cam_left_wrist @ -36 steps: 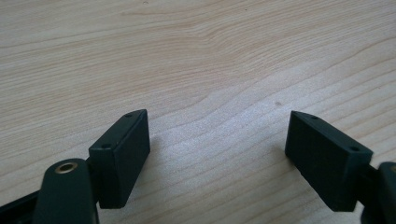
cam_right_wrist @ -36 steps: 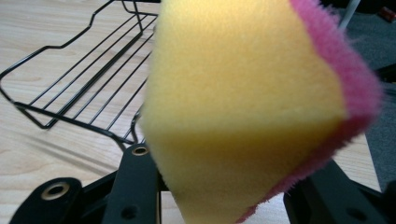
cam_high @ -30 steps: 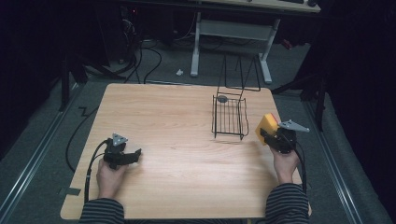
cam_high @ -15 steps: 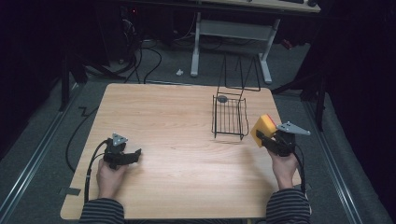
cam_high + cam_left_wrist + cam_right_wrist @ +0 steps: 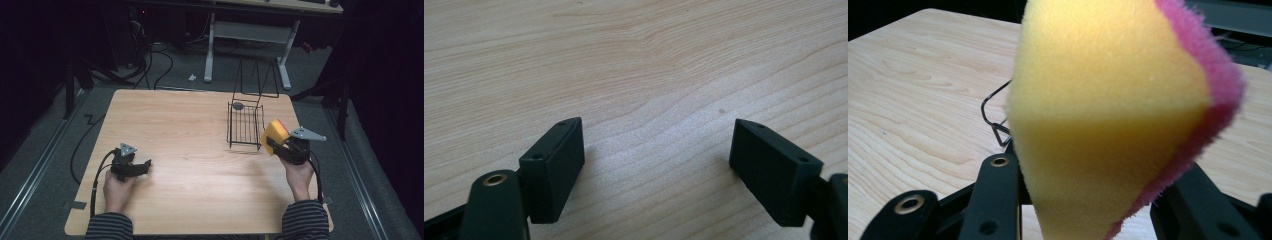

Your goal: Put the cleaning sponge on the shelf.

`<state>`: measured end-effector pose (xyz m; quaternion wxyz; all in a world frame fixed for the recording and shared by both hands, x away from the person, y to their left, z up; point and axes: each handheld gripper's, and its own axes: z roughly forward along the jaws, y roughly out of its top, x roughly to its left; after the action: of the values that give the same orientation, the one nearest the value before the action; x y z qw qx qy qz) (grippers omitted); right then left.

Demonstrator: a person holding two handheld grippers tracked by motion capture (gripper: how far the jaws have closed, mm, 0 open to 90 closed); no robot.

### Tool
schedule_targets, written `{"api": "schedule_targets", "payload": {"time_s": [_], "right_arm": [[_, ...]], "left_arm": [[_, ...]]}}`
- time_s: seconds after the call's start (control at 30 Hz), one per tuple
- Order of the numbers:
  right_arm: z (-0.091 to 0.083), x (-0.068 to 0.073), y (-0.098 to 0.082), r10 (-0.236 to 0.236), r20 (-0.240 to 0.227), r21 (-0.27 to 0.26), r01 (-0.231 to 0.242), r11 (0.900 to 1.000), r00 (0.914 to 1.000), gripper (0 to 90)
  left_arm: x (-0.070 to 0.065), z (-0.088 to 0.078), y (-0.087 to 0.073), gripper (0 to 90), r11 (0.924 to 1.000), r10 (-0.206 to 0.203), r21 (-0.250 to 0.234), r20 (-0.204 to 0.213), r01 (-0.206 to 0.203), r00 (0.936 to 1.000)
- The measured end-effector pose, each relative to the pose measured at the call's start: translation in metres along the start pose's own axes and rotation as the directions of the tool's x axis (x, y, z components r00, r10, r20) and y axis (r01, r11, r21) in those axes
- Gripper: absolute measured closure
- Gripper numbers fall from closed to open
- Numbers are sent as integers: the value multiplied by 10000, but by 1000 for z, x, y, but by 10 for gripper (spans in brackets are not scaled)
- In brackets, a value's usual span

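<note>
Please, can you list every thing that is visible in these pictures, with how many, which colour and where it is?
sponge: one, yellow with a pink layer, held above the table's right edge beside the basket
wire basket: one, black, on the table's right half, far side
small round object: one, grey, at the basket's far left corner
table: one, light wood, centre
desk frame: one, white, on the floor behind
cables: several, black, on the floor behind
left gripper: one, black, open, low over the near left table
right gripper: one, black, shut on the sponge
</note>
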<state>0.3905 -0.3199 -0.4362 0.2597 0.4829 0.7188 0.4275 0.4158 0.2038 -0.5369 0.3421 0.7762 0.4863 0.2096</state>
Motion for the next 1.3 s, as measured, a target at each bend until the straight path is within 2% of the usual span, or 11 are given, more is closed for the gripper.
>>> {"api": "schedule_targets", "payload": {"time_s": [0.17, 0.33, 0.57, 0.63, 0.83, 0.93, 0.97, 1.0, 1.03, 1.07, 1.3], "right_arm": [[8, 6, 11, 40, -268, -137, -44, 9999, 9996, 611], [18, 9, 19, -91, -350, -141, 86, 9999, 9993, 611], [30, 11, 27, -27, -397, -76, 24, 10000, 9992, 611], [37, 12, 29, -131, -307, -193, 125, 9997, 9994, 611], [50, 11, 33, -70, -301, -14, 70, 10000, 9995, 611], [57, 12, 35, -300, -53, -154, 299, 9994, 9995, 610], [63, 13, 34, -447, 237, -170, 451, 9988, 9987, 610], [63, 13, 34, -447, 237, -170, 451, 9988, 9987, 610], [67, 13, 33, -503, 314, -141, 507, 9986, 9982, 610], [75, 13, 33, -544, 418, 279, 533, 9982, 9976, 610], [94, 17, 35, -523, 345, 410, 509, 9979, 9980, 610]], "left_arm": [[0, 0, 0, 225, 10000, -5, 0, 0, 5, 10000], [0, 0, 0, 226, 10000, -4, -1, 5, 4, 10000], [0, 0, 0, 226, 10000, -1, -2, 6, 1, 10000], [0, 0, 0, 225, 10000, -2, -2, 8, 2, 10000], [0, 0, 0, 225, 10000, 0, -1, 10, 0, 10000], [0, 0, 0, 225, 10000, -11, -12, 8, 11, 10000], [0, 0, 0, 225, 10000, -15, -16, 6, 15, 10000], [0, 0, 0, 225, 10000, -15, -16, 6, 15, 10000], [0, 0, 0, 225, 10000, -18, -16, 6, 18, 10000], [0, 0, 0, 225, 10000, -17, -24, -2, 17, 10000], [0, 0, 0, 225, 10000, -12, -21, -1, 12, 10000]]}}
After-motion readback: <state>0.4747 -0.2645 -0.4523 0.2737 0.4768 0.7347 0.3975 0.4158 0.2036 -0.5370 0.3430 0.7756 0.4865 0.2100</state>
